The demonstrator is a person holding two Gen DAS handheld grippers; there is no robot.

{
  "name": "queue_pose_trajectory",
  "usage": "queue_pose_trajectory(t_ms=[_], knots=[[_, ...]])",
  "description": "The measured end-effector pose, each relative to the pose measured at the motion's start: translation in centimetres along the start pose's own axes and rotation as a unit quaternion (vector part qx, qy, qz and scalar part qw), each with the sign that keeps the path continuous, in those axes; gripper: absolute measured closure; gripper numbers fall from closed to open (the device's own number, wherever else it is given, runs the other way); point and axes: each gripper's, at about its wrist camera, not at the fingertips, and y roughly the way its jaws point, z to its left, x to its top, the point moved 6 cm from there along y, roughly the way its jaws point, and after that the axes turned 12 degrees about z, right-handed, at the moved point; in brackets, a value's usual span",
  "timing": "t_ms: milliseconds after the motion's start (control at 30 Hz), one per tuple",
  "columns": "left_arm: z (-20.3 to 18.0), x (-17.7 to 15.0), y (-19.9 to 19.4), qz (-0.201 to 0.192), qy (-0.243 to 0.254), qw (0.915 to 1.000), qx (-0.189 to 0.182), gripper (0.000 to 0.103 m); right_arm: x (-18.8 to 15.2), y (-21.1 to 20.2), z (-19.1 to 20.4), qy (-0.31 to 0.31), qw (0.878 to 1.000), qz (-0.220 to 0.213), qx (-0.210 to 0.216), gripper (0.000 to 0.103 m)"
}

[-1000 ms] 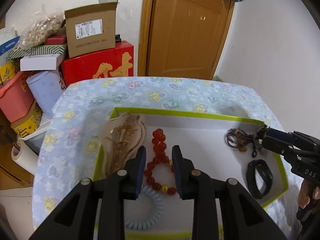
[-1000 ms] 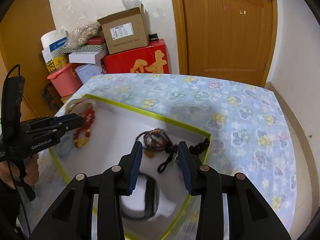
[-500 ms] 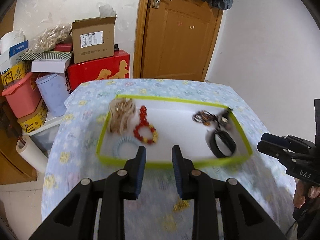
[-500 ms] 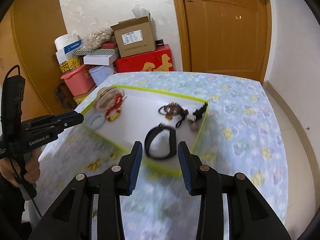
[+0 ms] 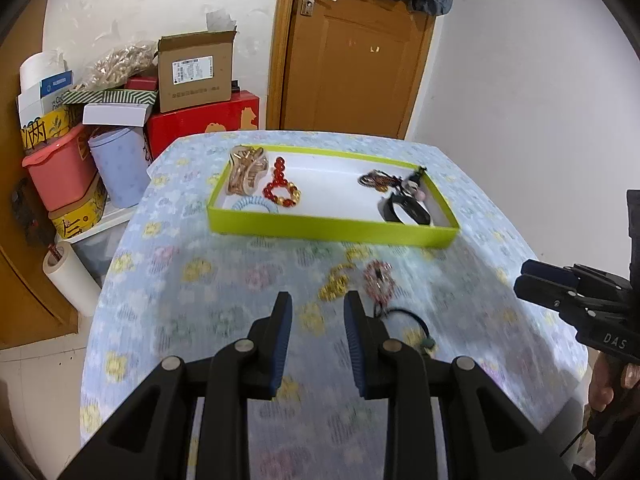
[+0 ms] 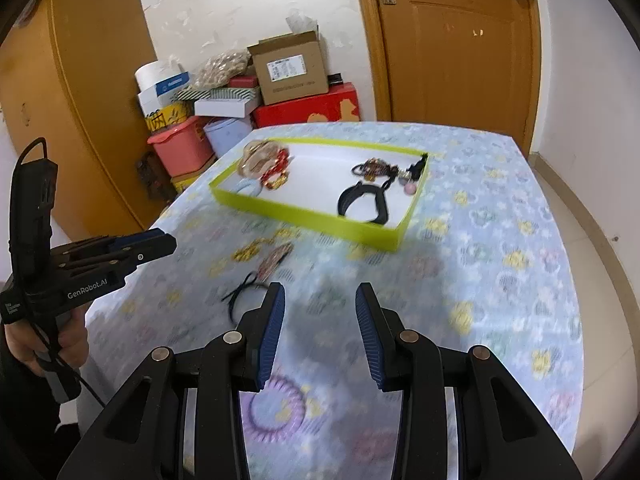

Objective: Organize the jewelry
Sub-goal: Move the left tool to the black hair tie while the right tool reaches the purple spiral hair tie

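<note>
A lime-green tray sits on the flowered table and holds a red bead bracelet, a beige clip, a pale blue coil tie, a dark beaded bracelet and a black band. On the cloth in front of the tray lie a gold chain, a red-patterned piece and a black cord loop. A purple coil tie lies near me. My left gripper and right gripper are open, empty, above the cloth.
Boxes, a red carton, a pink bin and a paper roll are stacked left of the table. A wooden door stands behind. The table edge drops off on the right.
Both grippers have pulled back from the tray toward the table's near side. The loose pieces on the cloth have come into view. Both grippers stay open.
</note>
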Motion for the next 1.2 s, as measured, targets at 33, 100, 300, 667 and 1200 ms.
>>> queue_pose_trajectory(t_ms=[33, 100, 300, 667, 1200], knots=[[-0.1, -0.4, -0.2, -0.001, 0.002, 1.0, -0.001, 0.075, -0.3, -0.1, 0.1, 0.0, 1.0, 0.001, 0.001, 0.065], [-0.3, -0.9, -0.5, 0.0, 0.003, 1.0, -0.003, 0.075, -0.9, -0.2, 0.5, 0.0, 1.0, 0.003, 0.004, 0.065], [-0.9, -1.9, -0.9, 0.003, 0.005, 0.9999, -0.011, 0.075, -2.0, -0.2, 1.0, 0.001, 1.0, 0.011, 0.01, 0.065], [-1.6, -2.5, -0.5, 0.01, 0.007, 0.9998, -0.018, 0.075, -3.7, 0.6, 1.3, -0.006, 0.999, 0.032, 0.016, 0.065], [-2.6, -2.6, 1.1, 0.029, 0.011, 0.999, -0.032, 0.075, -6.5, 3.9, 2.5, -0.042, 0.996, 0.081, 0.006, 0.072]])
